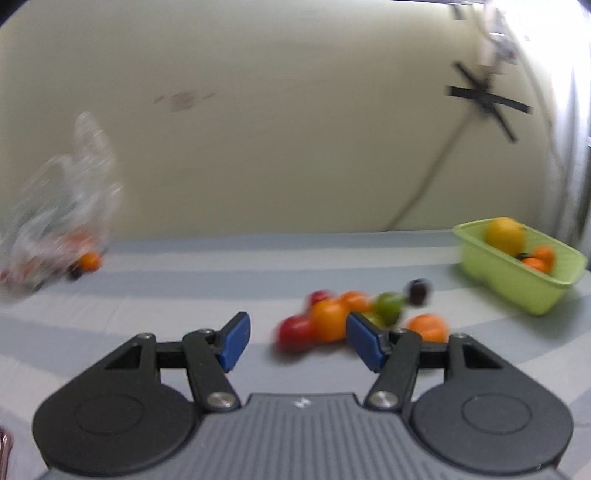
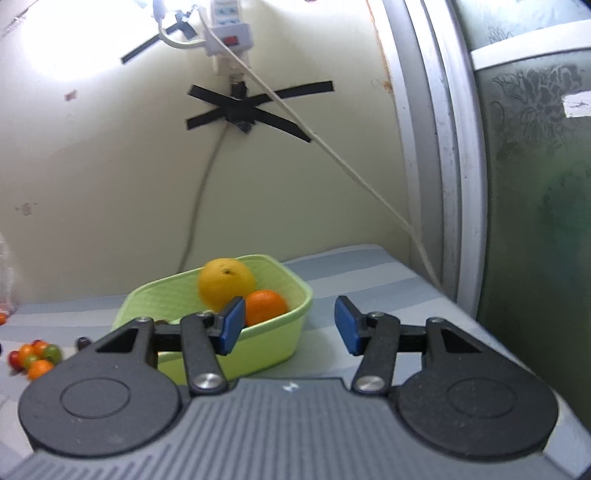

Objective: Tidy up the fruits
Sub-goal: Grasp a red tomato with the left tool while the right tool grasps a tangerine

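Observation:
A heap of small red, orange and green fruits point(image 1: 332, 321) lies on the striped cloth just beyond my left gripper point(image 1: 299, 338), with a dark grape-like one point(image 1: 419, 290) behind it. That gripper is open with nothing between its blue pads; its right pad point(image 1: 364, 341) overlaps the heap in this view. At the right stands the light green basket point(image 1: 517, 291), which holds a yellow citrus point(image 1: 505, 236) and small oranges point(image 1: 539, 258). My right gripper point(image 2: 290, 325) is open and empty, close in front of the basket point(image 2: 266, 343). Its left pad covers part of the orange point(image 2: 267, 306) beside the yellow citrus point(image 2: 226, 282).
A crumpled clear plastic bag point(image 1: 62, 221) lies at the far left with a small orange fruit point(image 1: 90, 260) at its mouth. A cable point(image 2: 369, 184) runs down from a wall power strip point(image 2: 231, 26) to the table's right rear corner. A grey door frame point(image 2: 454, 184) borders the right side.

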